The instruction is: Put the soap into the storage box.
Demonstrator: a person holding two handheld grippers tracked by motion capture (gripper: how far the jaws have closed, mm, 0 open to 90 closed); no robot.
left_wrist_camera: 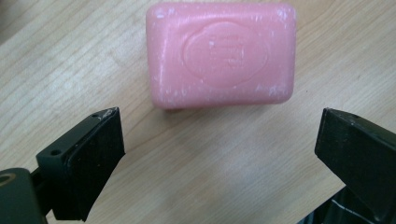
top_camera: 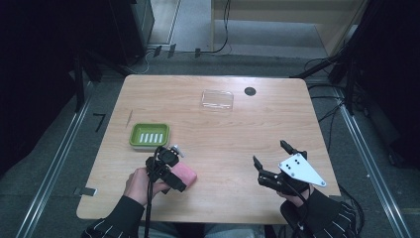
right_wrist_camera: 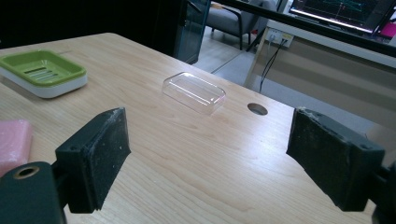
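A pink bar of soap (left_wrist_camera: pixel 220 55) lies flat on the wooden table (top_camera: pixel 223 129), near its front left (top_camera: pixel 184 174). My left gripper (top_camera: pixel 174 171) hovers right over it, open, jaws spread wider than the bar, which lies just ahead of the fingertips (left_wrist_camera: pixel 219 140). A green soap dish (top_camera: pixel 149 135) on a white base stands just behind it (right_wrist_camera: pixel 43 70). A clear plastic lid (top_camera: pixel 217 99) rests at the table's far middle (right_wrist_camera: pixel 194 91). My right gripper (top_camera: pixel 271 154) is open at the front right, nothing between its pads (right_wrist_camera: pixel 208 154).
A round dark cable hole (top_camera: pixel 250 91) sits in the table to the right of the clear lid. Cables run over the floor behind the table. Bare wood lies between the two grippers.
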